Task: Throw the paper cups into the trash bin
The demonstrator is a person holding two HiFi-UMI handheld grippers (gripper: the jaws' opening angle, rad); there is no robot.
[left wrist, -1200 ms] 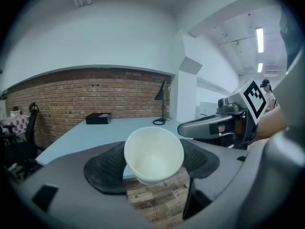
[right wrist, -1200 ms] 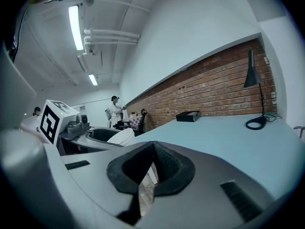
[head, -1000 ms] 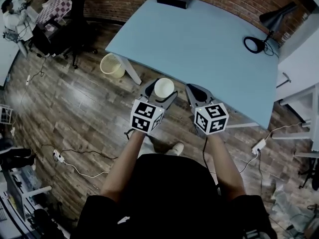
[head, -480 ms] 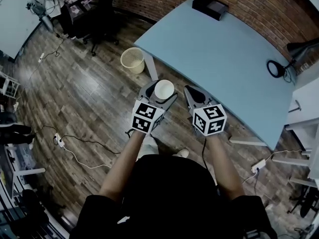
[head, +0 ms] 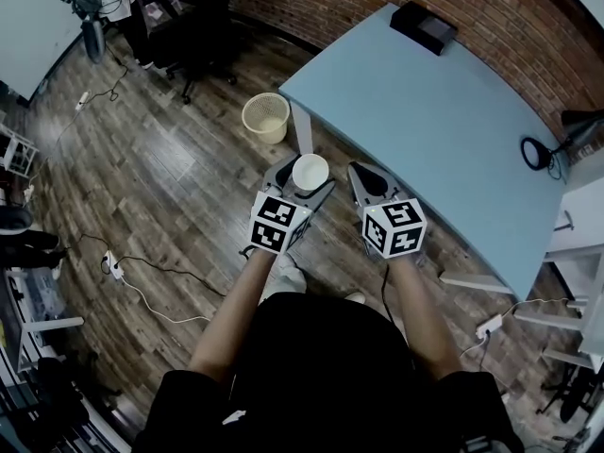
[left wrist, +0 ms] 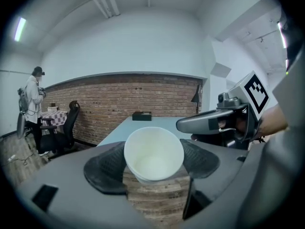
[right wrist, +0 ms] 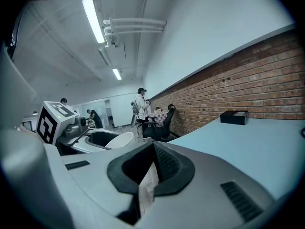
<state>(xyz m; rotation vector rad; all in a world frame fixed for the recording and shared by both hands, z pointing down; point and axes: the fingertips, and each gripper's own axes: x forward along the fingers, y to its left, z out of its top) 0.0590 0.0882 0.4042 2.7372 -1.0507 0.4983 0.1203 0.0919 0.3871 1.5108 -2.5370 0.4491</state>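
My L gripper (head: 306, 179) is pinching the paper cup (left wrist: 153, 154), one jaw on each side. The cup sits up straight w/ its open mouth on top and is held up over the wood floor (head: 160, 177), just off the left edge of the blue table (head: 444, 130). My R gripper (right wrist: 150, 168) has its jaws pressed nearly together w/ nothing in them, right beside the L one. The trash bin (head: 265, 118) stands on the floor by the table's left corner, apart from the cup. A black box (head: 423, 26) sits at the table's far corner.
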